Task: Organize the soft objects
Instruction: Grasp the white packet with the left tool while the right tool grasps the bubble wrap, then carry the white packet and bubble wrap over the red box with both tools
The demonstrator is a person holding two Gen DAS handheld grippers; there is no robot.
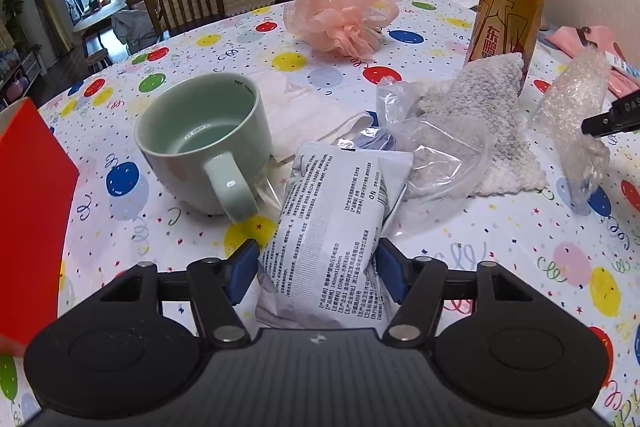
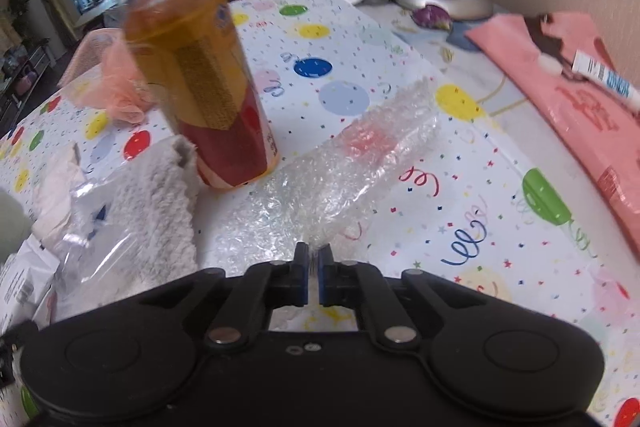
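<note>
Straddling the white tissue packet that lies on the balloon-print tablecloth beside the green mug, the left gripper has its blue pads on either side of the pack, seemingly just meeting its wrapper, though I cannot tell how firmly they press. The right gripper has its jaws nearly together, pinching the near edge of the bubble wrap just beside the tall drink bottle. Both look light and yielding: I would guess the packet squashes and its film slides, so across the middle seems the best hold; the wrap is floppy and will likely trail and could brush the bottle. A fluffy grey cloth and pink mesh puff wait further back.
</note>
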